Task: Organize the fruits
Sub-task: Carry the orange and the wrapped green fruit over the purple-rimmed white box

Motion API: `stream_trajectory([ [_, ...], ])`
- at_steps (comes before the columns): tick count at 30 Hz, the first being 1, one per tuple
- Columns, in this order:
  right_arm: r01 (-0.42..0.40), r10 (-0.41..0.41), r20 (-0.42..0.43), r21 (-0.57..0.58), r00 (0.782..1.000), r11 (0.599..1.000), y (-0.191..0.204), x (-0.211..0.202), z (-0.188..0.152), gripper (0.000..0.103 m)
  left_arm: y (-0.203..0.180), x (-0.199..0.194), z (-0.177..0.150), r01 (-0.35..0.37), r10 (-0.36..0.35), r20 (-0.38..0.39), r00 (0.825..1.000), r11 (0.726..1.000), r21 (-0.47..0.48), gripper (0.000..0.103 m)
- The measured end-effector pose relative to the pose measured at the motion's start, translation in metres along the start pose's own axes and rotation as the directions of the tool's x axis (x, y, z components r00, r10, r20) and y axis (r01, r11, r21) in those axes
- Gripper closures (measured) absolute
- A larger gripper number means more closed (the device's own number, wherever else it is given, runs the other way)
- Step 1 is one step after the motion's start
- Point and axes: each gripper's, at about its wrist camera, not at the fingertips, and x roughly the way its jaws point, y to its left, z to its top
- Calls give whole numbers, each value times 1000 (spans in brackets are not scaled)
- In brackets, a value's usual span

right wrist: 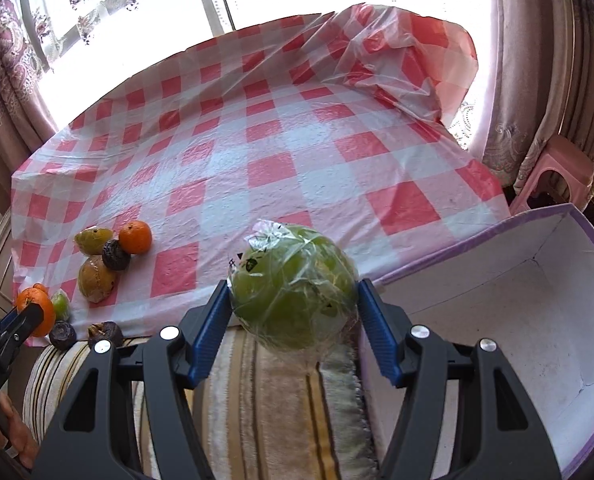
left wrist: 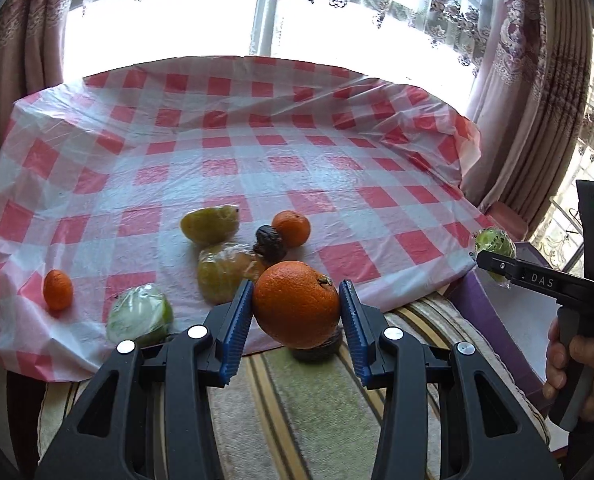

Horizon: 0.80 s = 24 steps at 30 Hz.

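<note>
Left gripper (left wrist: 297, 306) pinching orange (left wrist: 295, 304), lifted off cloth (left wrist: 257, 152); right gripper (right wrist: 293, 312) clamped on wrapped green fruit (right wrist: 293, 286), beside box (right wrist: 537, 320); likely both headed into box; rest still on cloth.

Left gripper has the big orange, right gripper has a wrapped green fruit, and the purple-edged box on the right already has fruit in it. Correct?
Not quite: the box holds no fruit, as the right wrist view shows. The left gripper does hold the big orange, and the right gripper the wrapped green fruit.
</note>
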Motion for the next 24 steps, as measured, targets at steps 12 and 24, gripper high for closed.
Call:
stream_trajectory([
  [12,164,-158,-58,116,986,980,-100,0,-14,39,-101,45,18,185,-169,-108,980,971,154,62],
  [24,287,-267,-161,115,950,951,-145,29,-23,39,-215,91,9,324,-249,-240,938,873,365,62],
])
